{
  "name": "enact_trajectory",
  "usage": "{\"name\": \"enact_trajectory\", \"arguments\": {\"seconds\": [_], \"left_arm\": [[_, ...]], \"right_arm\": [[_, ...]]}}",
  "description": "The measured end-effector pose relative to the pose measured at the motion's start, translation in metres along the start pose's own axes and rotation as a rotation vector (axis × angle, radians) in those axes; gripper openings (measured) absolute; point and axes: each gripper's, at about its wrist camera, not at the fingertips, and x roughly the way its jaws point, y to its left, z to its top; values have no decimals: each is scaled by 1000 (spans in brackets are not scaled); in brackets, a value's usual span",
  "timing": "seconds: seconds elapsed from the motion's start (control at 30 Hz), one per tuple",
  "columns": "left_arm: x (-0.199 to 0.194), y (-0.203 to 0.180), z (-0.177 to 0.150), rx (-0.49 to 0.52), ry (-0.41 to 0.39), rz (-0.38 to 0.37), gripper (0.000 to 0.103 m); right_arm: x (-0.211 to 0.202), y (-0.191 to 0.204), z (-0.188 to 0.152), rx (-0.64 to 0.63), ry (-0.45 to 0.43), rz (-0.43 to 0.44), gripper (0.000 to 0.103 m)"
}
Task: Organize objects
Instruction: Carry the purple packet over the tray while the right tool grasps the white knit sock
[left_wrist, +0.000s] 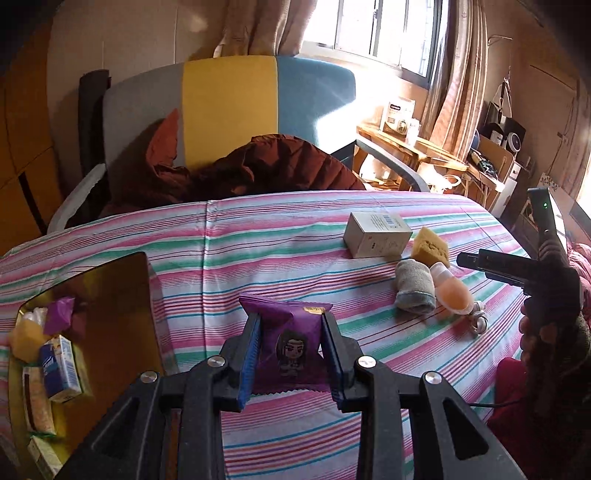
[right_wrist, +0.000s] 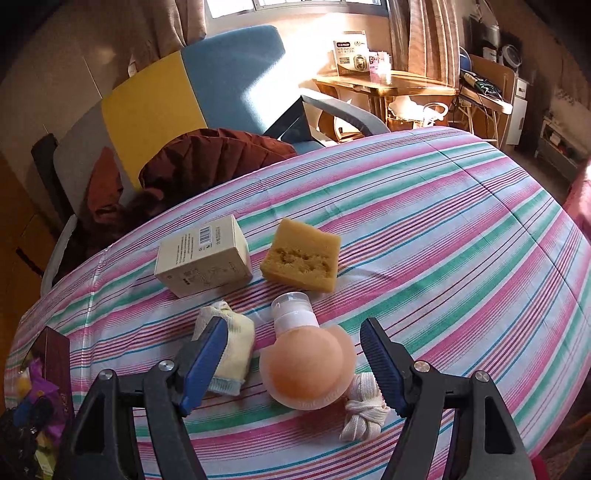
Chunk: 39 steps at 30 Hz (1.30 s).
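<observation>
Left tool (left_wrist: 291, 354) clenched on purple snack packet (left_wrist: 290, 343); right tool (right_wrist: 295, 363) released over peach bottle (right_wrist: 306, 365); box (right_wrist: 203, 254), sponge (right_wrist: 301, 264) at 12 o'clock still left

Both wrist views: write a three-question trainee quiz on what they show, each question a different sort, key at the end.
1. True or false: the left gripper is shut on the purple snack packet.
2. Multiple choice: what lies between the open right gripper's fingers? A) the yellow sponge B) the peach squeeze bottle C) the small white box
3. Fill in: left of the striped cloth, the brown bin already holds another ____ packet.

Key: 1 true; 2 B; 3 purple.
</observation>
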Motion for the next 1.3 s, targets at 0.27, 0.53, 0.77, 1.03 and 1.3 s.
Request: {"name": "enact_trajectory", "arguments": {"seconds": [0.27, 0.53, 0.77, 1.03, 1.3], "left_arm": [[-31, 32, -16, -43, -31, 41, 32], [-47, 83, -44, -112, -12, 95, 32], [-69, 188, -85, -294, 31, 198, 32], [-70, 243, -114, -397, 61, 249, 32], [-52, 229, -109, -334, 90, 227, 32]], "right_arm": [[4, 4, -2, -22, 17, -24, 73], [8, 7, -5, -34, 40, -58, 73], [8, 9, -7, -49, 39, -76, 73], [9, 22, -8, -99, 43, -57, 71], [19, 28, -6, -60, 112, 34, 64]]}}
